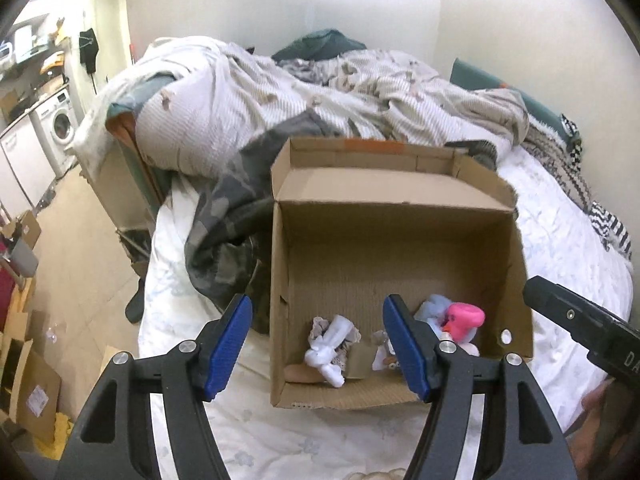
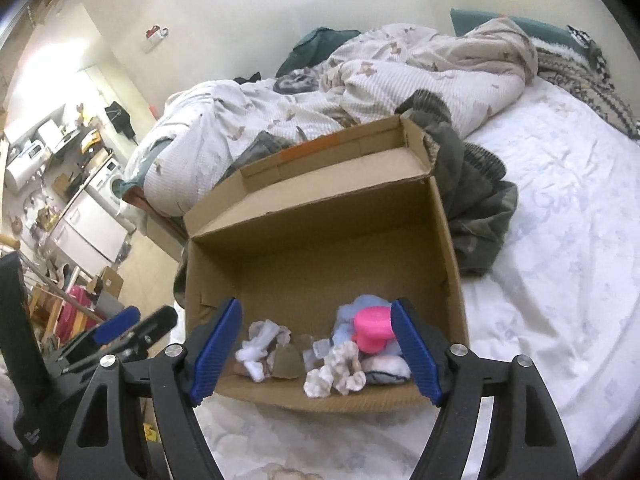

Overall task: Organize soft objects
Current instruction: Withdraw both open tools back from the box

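Note:
An open cardboard box [image 1: 400, 248] [image 2: 320, 256] stands on the bed. At its near end lie several soft things: a knotted white cloth [image 1: 330, 344] [image 2: 256, 344], a pink plush [image 1: 464, 316] [image 2: 372, 324] on a light blue one [image 2: 360, 304], and a cream scrunchie [image 2: 340, 368]. My left gripper [image 1: 318, 308] hovers open above the box's near left part, nothing between its blue pads. My right gripper [image 2: 316, 308] is open over the near end, also holding nothing. Each gripper shows at the edge of the other's view: the right one [image 1: 560, 312], the left one [image 2: 140, 322].
A rumpled striped duvet [image 1: 280, 92] [image 2: 400, 76] and a dark camouflage garment [image 1: 224, 232] [image 2: 476, 200] lie behind and beside the box. White bedsheet [image 2: 560, 240] spreads to the right. Left of the bed are floor, a washing machine [image 1: 60, 128] and cardboard boxes [image 1: 32, 392].

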Demonstrator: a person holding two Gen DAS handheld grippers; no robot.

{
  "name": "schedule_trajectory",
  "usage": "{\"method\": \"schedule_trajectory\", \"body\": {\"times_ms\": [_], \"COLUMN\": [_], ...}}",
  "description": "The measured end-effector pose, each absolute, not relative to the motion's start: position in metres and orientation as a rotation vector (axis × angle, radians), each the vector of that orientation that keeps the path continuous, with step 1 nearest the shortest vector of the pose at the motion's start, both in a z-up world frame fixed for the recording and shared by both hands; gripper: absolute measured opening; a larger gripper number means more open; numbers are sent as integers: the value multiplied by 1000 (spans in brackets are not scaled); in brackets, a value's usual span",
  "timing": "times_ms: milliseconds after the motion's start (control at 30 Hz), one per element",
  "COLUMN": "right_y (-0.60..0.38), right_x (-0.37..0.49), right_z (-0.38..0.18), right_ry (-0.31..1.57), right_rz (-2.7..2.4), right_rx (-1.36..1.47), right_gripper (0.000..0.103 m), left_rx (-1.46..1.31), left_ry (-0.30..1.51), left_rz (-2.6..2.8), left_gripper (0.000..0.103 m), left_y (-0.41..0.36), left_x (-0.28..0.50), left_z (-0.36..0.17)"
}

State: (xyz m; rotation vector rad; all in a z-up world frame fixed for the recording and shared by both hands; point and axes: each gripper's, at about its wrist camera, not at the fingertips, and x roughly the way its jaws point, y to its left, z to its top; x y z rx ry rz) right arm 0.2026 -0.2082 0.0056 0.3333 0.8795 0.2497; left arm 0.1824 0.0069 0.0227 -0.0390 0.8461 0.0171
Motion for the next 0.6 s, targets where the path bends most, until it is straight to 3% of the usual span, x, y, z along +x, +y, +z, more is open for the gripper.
{"method": "schedule_trajectory", "body": {"times_ms": [167,400,533,600], "right_y": [-214,-214,-214,-215], "right_x": [188,161,144,134], "right_z": [22,45,47,45], "right_ry": [866,794,794,792], "right_rz": [202,181,193,200], "right_rx": [313,279,272,278], "right_gripper": [103,103,103,103], "left_rx": [-20,-50,-60,-43], "left_ry": [803,794,807,801], "left_rz": [13,23,43,70], "left_gripper": [65,65,81,84], "left_y": [9,23,30,31], "left_x": [162,129,109,98], "left_z": [44,55,52,50]}}
